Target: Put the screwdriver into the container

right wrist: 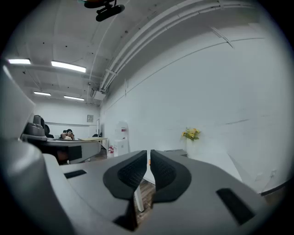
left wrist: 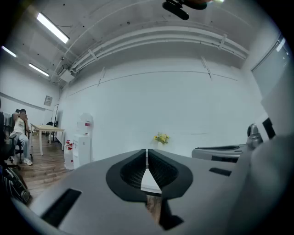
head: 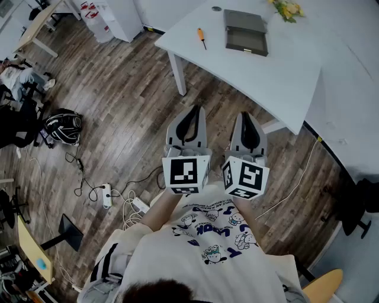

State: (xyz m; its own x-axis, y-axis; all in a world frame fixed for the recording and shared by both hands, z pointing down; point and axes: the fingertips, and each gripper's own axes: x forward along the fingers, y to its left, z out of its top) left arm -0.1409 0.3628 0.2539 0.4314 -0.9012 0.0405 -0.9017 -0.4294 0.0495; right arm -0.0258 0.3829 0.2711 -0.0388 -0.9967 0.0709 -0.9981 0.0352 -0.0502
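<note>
While both grippers hang side by side over the wood floor point(head: 118, 94), close to the person's chest, neither has hold of anything. The left gripper point(head: 192, 110) has its fingers pressed tip to tip with nothing between them. The right gripper point(head: 248, 116) has its fingers drawn in to a hairline slit, likewise empty. Well ahead of the left fingers, and a little to their right, the screwdriver point(head: 202, 38) lies flat on the white table point(head: 278, 77), orange handle at the far end and shaft pointing back toward the fingers. Straight ahead of the right fingers, equally far off, sits the grey container point(head: 247, 52) with its lid tipped open behind it. The screwdriver lies to its left, near it but not touching. Yellow flowers point(head: 287, 9) stand beyond the container, farther right. Left of the left fingers, cables and a power strip point(head: 106, 195) lie on the floor, with a dark bag point(head: 62, 127) farther out.
</note>
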